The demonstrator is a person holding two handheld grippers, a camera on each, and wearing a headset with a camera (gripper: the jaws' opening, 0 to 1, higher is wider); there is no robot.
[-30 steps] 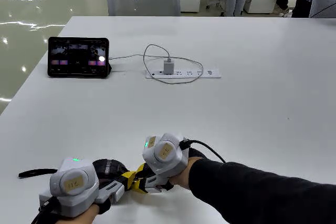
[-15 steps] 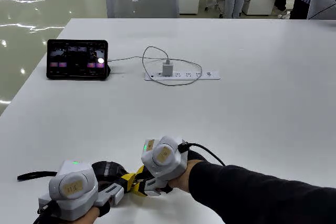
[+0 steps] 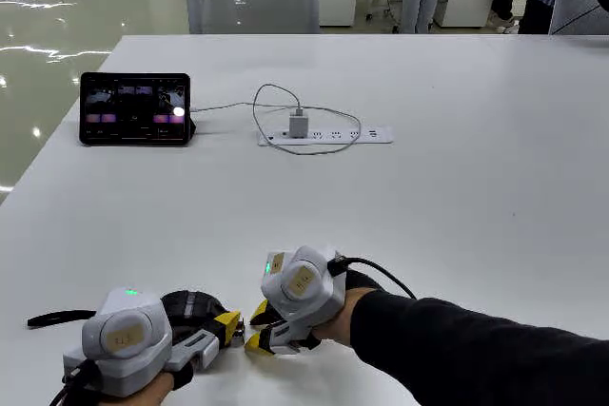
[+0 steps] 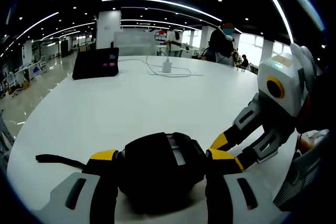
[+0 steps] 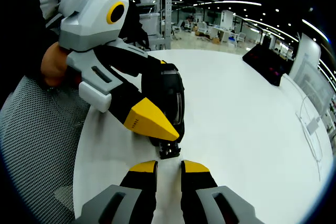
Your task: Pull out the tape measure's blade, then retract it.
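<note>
Head view: tape measure point(image 3: 193, 309) is seen low on the white worktop point(image 3: 381, 197), near its front edge.
Left gripper view: left gripper point(image 4: 163, 157) — jaws are clamped on the black case.
Right gripper view: right gripper point(image 5: 169, 167) — jaws are drawn nearly together, with the blade hook point(image 5: 169, 152) just ahead of the tips. A pinch cannot be confirmed.

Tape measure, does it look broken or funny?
No, nothing looks odd. The tape measure sits whole between the left gripper's jaws, its blade tucked in, and its strap lies flat on the white table.
</note>
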